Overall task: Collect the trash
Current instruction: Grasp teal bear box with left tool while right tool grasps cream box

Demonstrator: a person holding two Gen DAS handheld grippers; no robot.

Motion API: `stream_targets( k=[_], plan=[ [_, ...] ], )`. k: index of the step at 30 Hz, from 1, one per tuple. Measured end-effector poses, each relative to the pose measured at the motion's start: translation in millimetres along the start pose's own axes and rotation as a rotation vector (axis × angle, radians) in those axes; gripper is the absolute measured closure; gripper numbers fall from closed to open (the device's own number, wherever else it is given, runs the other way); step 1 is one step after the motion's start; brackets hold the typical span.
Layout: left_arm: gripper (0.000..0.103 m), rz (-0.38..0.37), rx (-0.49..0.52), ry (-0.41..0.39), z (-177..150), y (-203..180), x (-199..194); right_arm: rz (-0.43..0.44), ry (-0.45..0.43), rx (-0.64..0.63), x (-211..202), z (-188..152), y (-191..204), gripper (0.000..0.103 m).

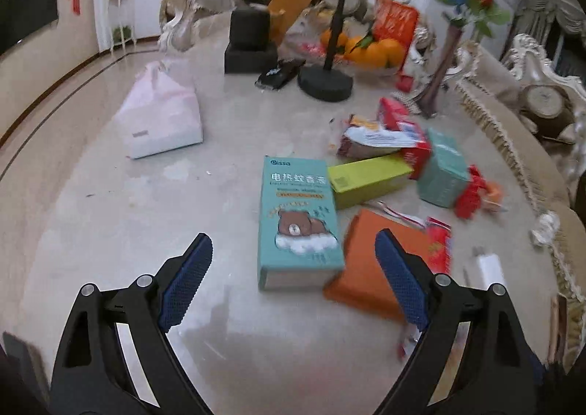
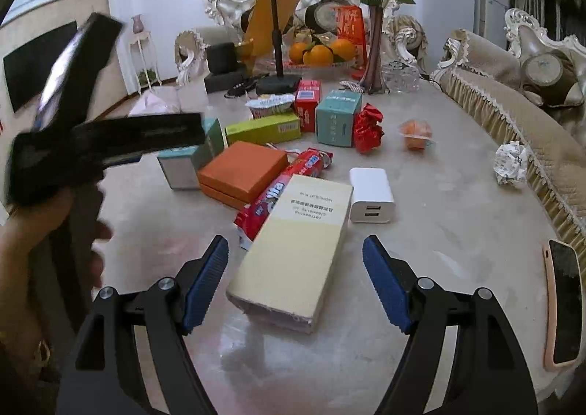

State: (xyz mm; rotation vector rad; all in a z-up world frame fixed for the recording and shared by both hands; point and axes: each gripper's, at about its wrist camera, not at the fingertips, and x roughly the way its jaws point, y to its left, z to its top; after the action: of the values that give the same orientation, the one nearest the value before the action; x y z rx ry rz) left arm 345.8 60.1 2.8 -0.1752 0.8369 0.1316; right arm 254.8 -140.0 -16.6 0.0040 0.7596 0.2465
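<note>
Trash lies scattered on a marble table (image 1: pixel 110 213). In the left wrist view my left gripper (image 1: pixel 295 276) is open and empty, just short of a teal bear-print box (image 1: pixel 296 217) and an orange box (image 1: pixel 366 268). Beyond lie a green box (image 1: pixel 370 179), a second teal box (image 1: pixel 443 169) and crumpled wrappers (image 1: pixel 377 137). In the right wrist view my right gripper (image 2: pixel 295 279) is open, its jaws either side of a cream box (image 2: pixel 296 246). A red snack wrapper (image 2: pixel 282 191), red crumpled paper (image 2: pixel 368 127) and a white paper ball (image 2: pixel 511 164) lie around.
A pink-white plastic bag (image 1: pixel 161 115) sits at the table's left. A black stand (image 1: pixel 326 83), fruit bowl (image 2: pixel 322 51), vase (image 2: pixel 377 49), white charger (image 2: pixel 371 195) and phone (image 2: pixel 564 305) share the table. Sofas border the far and right sides.
</note>
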Motion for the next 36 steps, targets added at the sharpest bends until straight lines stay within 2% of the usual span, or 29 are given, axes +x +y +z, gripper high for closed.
stream_targets(
  k=[1,4,7,11,12,13,14,16,18,20,22,25,29,32,34,36],
  plan=[
    [0.015,0.013,-0.005,0.018,2,0,8,0.012,0.029,0.007,5,0,-2,0.031],
    [0.015,0.031,-0.043,0.059,3,7,24,0.031,0.044,0.018,8,1,-6,0.031],
    [0.015,0.035,-0.067,0.073,1,15,30,0.009,0.045,-0.001,9,2,-7,0.031],
    [0.015,0.021,-0.061,0.076,-3,20,35,0.047,0.091,0.01,18,4,-12,0.034],
    [0.02,0.027,-0.054,0.08,-3,21,35,0.072,0.108,0.012,20,3,-14,0.042],
    [0.039,0.047,-0.033,0.085,-4,20,34,0.076,0.109,0.017,20,3,-15,0.044],
    [0.051,0.061,-0.019,0.083,-3,21,32,0.081,0.108,0.023,19,2,-17,0.046],
    [0.051,0.032,-0.025,0.101,-2,27,30,0.104,0.107,0.043,14,0,-22,0.054],
    [0.051,0.006,-0.025,0.097,-3,32,25,0.142,0.095,0.077,8,-2,-31,0.056],
    [0.051,0.016,-0.014,0.08,-4,35,18,0.19,0.095,0.13,5,-3,-44,0.057],
    [0.051,0.006,-0.01,0.045,-3,37,4,0.244,0.088,0.192,0,-4,-58,0.057],
    [0.051,-0.022,-0.021,-0.024,-3,41,-28,0.275,0.041,0.23,-20,-4,-72,0.057],
    [0.051,-0.104,0.01,-0.17,-21,37,-101,0.346,-0.025,0.207,-66,-18,-83,0.057],
    [0.051,-0.155,0.118,-0.275,-72,27,-169,0.407,-0.035,0.157,-107,-45,-86,0.057],
    [0.051,-0.203,0.146,-0.291,-110,25,-199,0.447,-0.033,0.112,-139,-71,-84,0.057],
    [0.051,-0.238,0.174,-0.273,-150,23,-222,0.485,0.001,0.091,-155,-91,-82,0.057]
  ],
)
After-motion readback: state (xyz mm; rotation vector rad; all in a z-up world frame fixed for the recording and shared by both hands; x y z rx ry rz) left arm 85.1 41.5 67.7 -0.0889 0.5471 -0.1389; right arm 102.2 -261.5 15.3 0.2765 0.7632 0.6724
